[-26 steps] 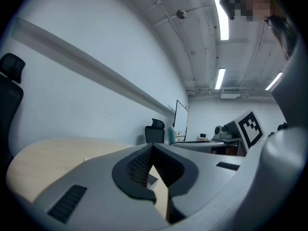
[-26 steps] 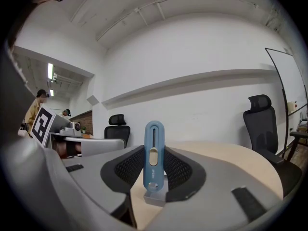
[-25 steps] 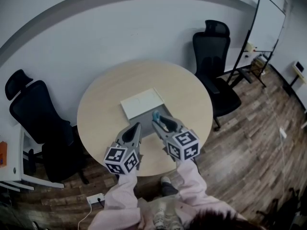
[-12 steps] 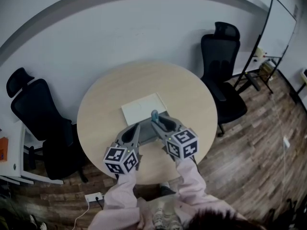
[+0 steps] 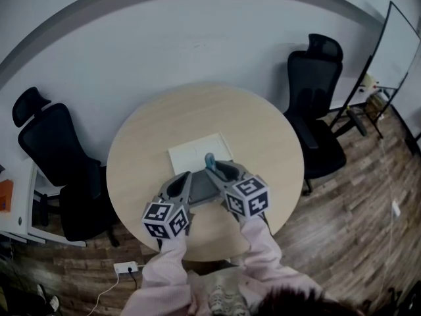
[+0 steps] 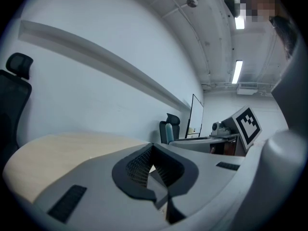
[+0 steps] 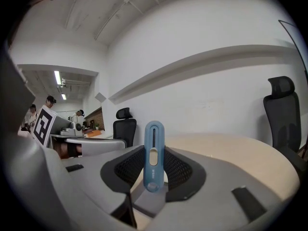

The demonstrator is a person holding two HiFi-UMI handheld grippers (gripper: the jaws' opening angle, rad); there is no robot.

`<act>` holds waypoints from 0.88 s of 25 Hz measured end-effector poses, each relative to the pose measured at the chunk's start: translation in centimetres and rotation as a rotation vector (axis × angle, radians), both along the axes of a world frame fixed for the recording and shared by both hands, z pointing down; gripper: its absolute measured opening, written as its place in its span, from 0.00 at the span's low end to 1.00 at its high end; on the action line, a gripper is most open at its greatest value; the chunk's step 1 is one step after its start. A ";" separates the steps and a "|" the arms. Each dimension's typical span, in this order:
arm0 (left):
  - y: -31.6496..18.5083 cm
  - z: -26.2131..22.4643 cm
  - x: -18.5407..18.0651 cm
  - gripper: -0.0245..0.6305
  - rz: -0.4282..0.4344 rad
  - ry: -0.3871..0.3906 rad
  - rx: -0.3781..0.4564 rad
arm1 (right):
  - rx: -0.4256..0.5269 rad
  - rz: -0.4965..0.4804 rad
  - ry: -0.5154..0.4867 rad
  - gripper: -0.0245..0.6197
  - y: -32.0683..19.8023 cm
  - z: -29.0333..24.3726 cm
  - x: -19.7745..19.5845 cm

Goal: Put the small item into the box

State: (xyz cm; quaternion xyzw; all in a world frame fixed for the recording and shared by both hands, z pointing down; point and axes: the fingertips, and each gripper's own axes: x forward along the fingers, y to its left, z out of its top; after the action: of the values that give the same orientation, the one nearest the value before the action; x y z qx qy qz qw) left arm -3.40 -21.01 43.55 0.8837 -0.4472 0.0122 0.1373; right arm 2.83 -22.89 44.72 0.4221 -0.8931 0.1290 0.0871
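A small blue oblong item stands upright between the pads of my right gripper, which is shut on it. In the head view the blue item pokes out of the right gripper at the near edge of a flat white box part. A grey box part lies between the two grippers. My left gripper lies beside it, to its left. In the left gripper view the left gripper has its pads drawn together; whether they pinch anything I cannot tell.
Everything lies on a round light wooden table. Black office chairs stand at the left and at the right. A whiteboard stands at the far right, a white desk at the left edge. The floor is wood planks.
Both grippers have moved a little away from me over the table, toward the white box part. The blue item stays held in the right gripper.
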 end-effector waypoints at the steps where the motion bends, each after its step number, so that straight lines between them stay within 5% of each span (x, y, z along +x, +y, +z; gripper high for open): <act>1: -0.2 0.2 0.0 0.05 -0.007 0.001 -0.003 | -0.002 -0.009 0.003 0.25 -0.3 0.2 -0.1; 22: -1.4 4.8 -0.7 0.05 -0.084 0.065 -0.139 | -0.113 -0.155 0.076 0.25 -2.2 4.2 -1.3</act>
State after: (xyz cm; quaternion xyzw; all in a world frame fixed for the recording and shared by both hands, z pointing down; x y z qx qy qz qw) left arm -4.05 -22.45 48.36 0.8525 -0.4772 0.0088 0.2131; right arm 1.54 -25.08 48.92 0.3507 -0.9104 0.1562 0.1543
